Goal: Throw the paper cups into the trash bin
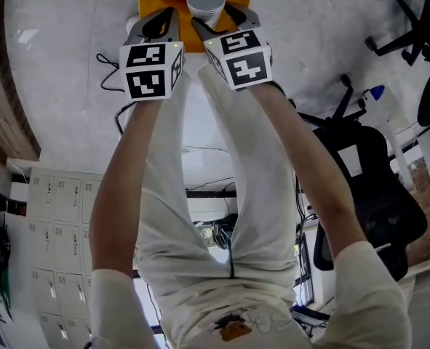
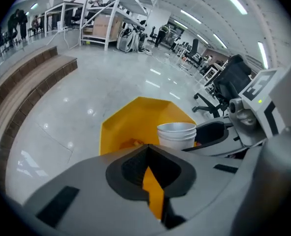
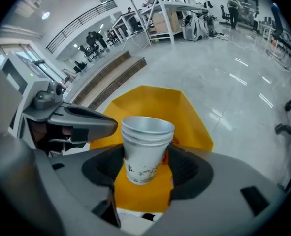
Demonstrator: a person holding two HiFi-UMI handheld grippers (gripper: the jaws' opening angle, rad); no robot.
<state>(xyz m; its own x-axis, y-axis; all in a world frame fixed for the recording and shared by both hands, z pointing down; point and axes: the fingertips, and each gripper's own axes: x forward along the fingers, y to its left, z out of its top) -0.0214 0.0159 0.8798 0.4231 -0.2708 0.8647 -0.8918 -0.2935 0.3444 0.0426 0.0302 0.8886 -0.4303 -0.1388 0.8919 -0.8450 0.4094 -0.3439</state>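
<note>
Where the cups are headed — trash bin point(image 3: 152, 102): yellow, open-topped with angled walls; it lies straight ahead of and beneath the right claw's tips, and just past the left claw too. Something small and orange sits inside, too unclear to name.
Right claw point(image 3: 145, 160): closed on the stack, its dark pads pressing either side of the lower body, with the rims standing clear above the jaws.
Left claw point(image 2: 147, 167): drawn together at the tips and carrying nothing; only a slit of yellow bin shows through lower down. It hangs just beside the right claw.
Marker cubes: one on each claw, with black-and-white square patterns and no words.
Paper cups point(image 3: 146, 149): white, nested in a stack of about three going by the rims, upright between the right claw's jaws and poised over the bin's mouth.
Handling: probably very light and thin-walled, easily crushed by a hard squeeze, though nesting likely stiffens the stack. The smooth, tapered side may creep in the pads.
Best hold: likely mid-body below the rolled rims, with a gentle pinch — much as it is held now.
Writing: a small dark print near the base of the outer cup, too small to read; no brand can be made out.
</note>
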